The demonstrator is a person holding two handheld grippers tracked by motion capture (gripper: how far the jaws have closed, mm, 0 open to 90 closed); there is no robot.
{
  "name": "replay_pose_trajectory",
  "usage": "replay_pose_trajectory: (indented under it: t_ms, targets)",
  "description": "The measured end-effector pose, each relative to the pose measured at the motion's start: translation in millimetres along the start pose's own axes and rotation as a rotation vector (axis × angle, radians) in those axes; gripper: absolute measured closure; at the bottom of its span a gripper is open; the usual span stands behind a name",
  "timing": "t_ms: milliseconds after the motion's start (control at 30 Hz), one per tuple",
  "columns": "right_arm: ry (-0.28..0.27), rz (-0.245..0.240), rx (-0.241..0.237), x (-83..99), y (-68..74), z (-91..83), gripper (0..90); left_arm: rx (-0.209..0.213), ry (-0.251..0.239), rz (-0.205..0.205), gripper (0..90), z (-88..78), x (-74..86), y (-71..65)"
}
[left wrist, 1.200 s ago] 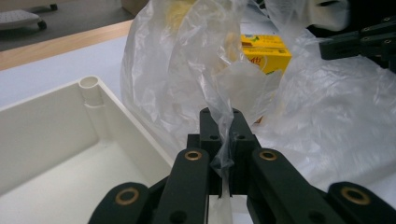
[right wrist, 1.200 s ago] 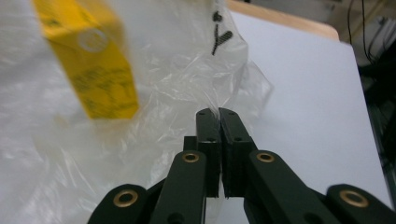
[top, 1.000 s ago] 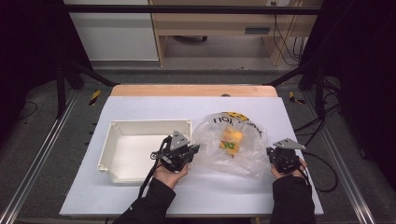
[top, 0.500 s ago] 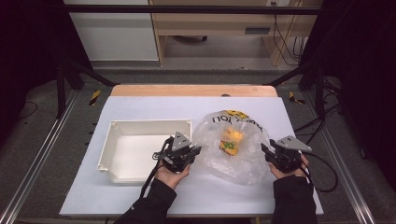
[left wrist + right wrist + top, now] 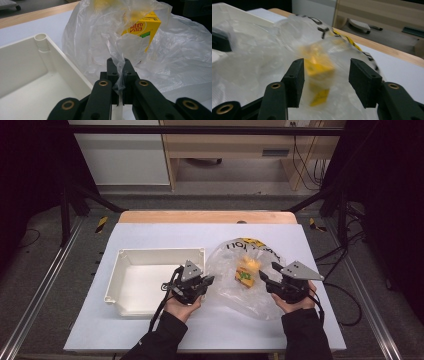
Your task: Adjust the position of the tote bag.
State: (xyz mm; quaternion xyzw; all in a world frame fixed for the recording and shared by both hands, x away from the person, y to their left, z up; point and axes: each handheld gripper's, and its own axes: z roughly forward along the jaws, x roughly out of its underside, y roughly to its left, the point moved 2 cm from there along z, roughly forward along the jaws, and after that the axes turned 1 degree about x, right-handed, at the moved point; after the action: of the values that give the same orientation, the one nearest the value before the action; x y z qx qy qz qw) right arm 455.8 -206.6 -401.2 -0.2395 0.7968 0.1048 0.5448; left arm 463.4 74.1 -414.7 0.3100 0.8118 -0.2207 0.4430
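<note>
Right gripper (image 5: pixel 325 82) jaws parted, opening, over bagged yellow carton (image 5: pixel 319 68)

Your clear plastic bag (image 5: pixel 250 280), printed with black lettering and a yellow patch, holds a yellow carton (image 5: pixel 141 28) marked in red and green. Beside it sits a cream-white tray (image 5: pixel 150 256) on the white bench (image 5: pixel 165 232), edged in pale wood.

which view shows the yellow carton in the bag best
The left gripper view: the yellow carton is sharp through the plastic bag, its printed face legible. In the right gripper view it is a blur between the open jaws; in the high view it is small.
</note>
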Motion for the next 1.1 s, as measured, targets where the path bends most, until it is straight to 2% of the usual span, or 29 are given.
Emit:
replay_pose_trajectory:
  t_ms: [67, 133, 233, 267, 300, 333, 400, 433, 500, 533, 600, 767, 833, 900, 1000, 1100]
  targets:
    - [-0.003, 0.007, -0.012, -1.5, 2.0, 2.2, 46.5, 0.002, 0.001, 0.001, 87.8, 0.0, 0.1, -0.4]
    - [-0.013, 0.014, -0.043, -6.8, 6.6, 14.7, 46.7, 0.003, 0.001, 0.006, 87.7, -0.1, 0.3, -0.9]
    - [0.003, 0.01, -0.049, -7.3, 7.4, 24.1, 48.4, 0.005, -0.001, 0.005, 87.8, -0.2, 0.2, -0.7]
    - [0.028, 0.004, -0.054, -5.6, 7.1, 32.5, 52.9, 0.006, 0.001, 0.003, 87.8, -0.1, 0.1, -0.3]
    - [0.028, 0.004, -0.054, -5.6, 7.1, 32.5, 52.9, 0.006, 0.001, 0.003, 87.8, -0.1, 0.1, -0.3]
    - [0.048, -0.001, -0.062, -3.4, 7.0, 38.0, 60.1, 0.008, 0.0, 0.002, 87.8, -0.3, 0.2, 0.5]
    - [0.059, -0.001, -0.068, -2.8, 7.1, 39.3, 61.8, 0.009, 0.0, 0.001, 87.8, -0.5, 0.2, 0.8]
    - [0.058, -0.003, -0.073, -2.7, 6.8, 39.8, 71.7, 0.009, 0.0, 0.001, 87.8, -0.6, 0.2, 0.9]
    - [0.058, 0.004, -0.083, -3.0, 6.4, 39.6, 74.4, 0.01, -0.002, 0.0, 87.8, -0.9, 0.0, 0.9]
    - [0.055, 0.006, -0.089, -3.2, 6.7, 38.9, 83.5, 0.011, -0.004, -0.001, 87.8, -1.0, -0.2, 0.6]
    - [0.062, 0.0, -0.079, -3.6, 7.0, 38.3, 90.0, 0.011, -0.004, -0.001, 87.8, -0.9, -0.4, 0.3]
    - [0.07, 0.009, -0.078, -5.3, 5.1, 37.2, 90.0, 0.014, -0.008, 0.0, 87.8, -1.7, -2.3, 0.4]
    - [0.025, 0.023, -0.059, -12.6, -0.1, 30.8, 90.0, 0.012, -0.016, 0.006, 87.8, -3.5, -7.6, 0.6]
    - [0.013, 0.022, -0.049, -16.1, -2.8, 28.8, 90.0, 0.008, -0.018, 0.008, 87.8, -3.6, -9.6, 0.7]
    - [-0.013, 0.03, -0.018, -31.2, -15.2, 30.2, 90.0, -0.014, -0.018, 0.022, 87.9, 2.3, -24.7, 2.6]
    - [-0.003, 0.032, -0.005, -35.8, -22.5, 38.4, 90.0, -0.031, 0.0, 0.026, 87.9, 12.2, -31.8, 4.9]
